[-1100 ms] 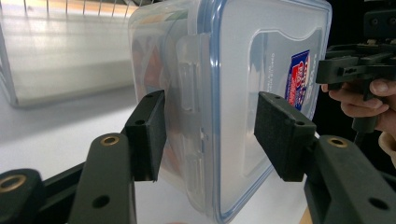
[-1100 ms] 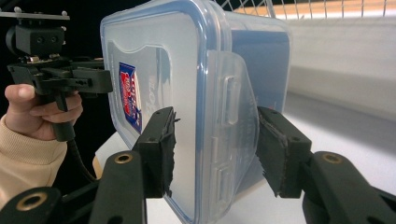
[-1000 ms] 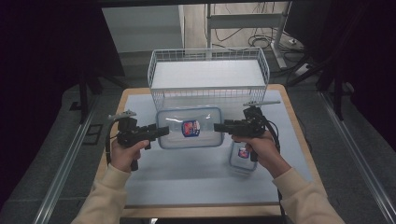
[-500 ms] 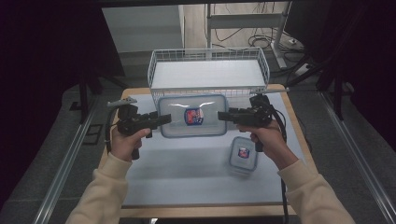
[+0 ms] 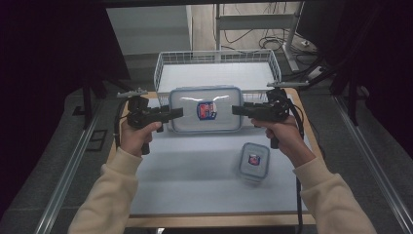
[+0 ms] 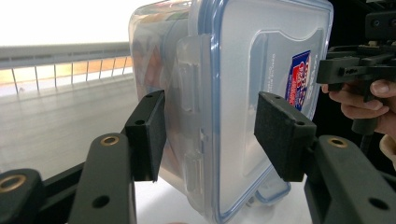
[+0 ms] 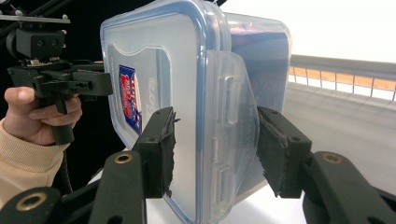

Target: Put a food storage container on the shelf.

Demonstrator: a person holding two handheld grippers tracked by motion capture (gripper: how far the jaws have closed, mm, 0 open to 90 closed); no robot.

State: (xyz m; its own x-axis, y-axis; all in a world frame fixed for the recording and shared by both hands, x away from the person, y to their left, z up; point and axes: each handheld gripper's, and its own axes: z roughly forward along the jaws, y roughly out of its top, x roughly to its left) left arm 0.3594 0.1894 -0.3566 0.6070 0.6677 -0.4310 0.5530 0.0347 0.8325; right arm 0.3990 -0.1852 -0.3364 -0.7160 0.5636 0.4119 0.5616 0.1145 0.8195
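A large clear lidded container (image 5: pixel 205 109) with a blue seal and a red-and-blue label hangs above the table, just in front of the wire basket (image 5: pixel 216 58). My left gripper (image 5: pixel 176 113) clamps its left end and my right gripper (image 5: pixel 237 110) its right end. In the left gripper view the pads (image 6: pixel 148 135) sit on either side of the container's (image 6: pixel 233 84) latch end, one on the body and one on the lid. In the right gripper view the pads (image 7: pixel 161 149) pinch the opposite end of the container (image 7: pixel 187 70) in the same way.
A small lidded container (image 5: pixel 254 162) of the same kind rests on the table (image 5: pixel 195 185) at the right, below my right hand. The white wire basket stands at the table's far edge. Dark floor and metal rails flank the table.
Both hands have lifted the large container off the table and carried it toward the basket. The small container, earlier partly under the right hand, now lies in plain sight.
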